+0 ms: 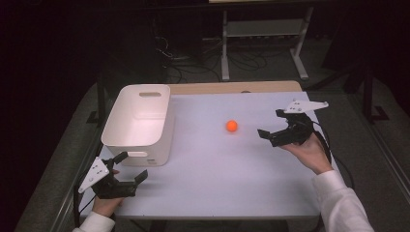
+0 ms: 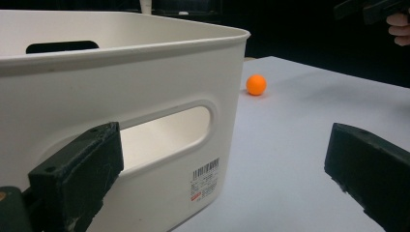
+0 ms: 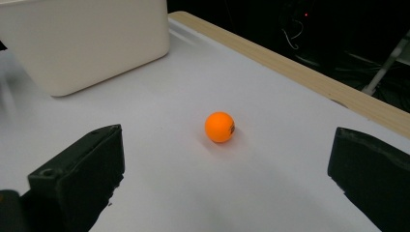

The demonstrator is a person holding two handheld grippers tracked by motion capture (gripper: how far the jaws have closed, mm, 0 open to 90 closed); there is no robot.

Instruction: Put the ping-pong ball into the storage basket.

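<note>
The orange ball [image 3: 220, 127] sits alone mid-desk [image 1: 217, 169], right of the white bin [image 1: 140, 121]. It is probably light, hard and apt to roll (table-tennis type); pinch across its middle. Right tool [image 1: 280, 126] spread facing it; left tool [image 1: 126, 170] spread, empty.

Smooth white plastic bin [image 2: 145, 87], faintly glossy; matt orange ball [image 3: 219, 127]; matt white table top [image 1: 217, 179] edged with pale wood; black jaws scuffed, dull, slightly rough.

Bright table [image 1: 217, 164], dark surroundings, soft focus
</note>
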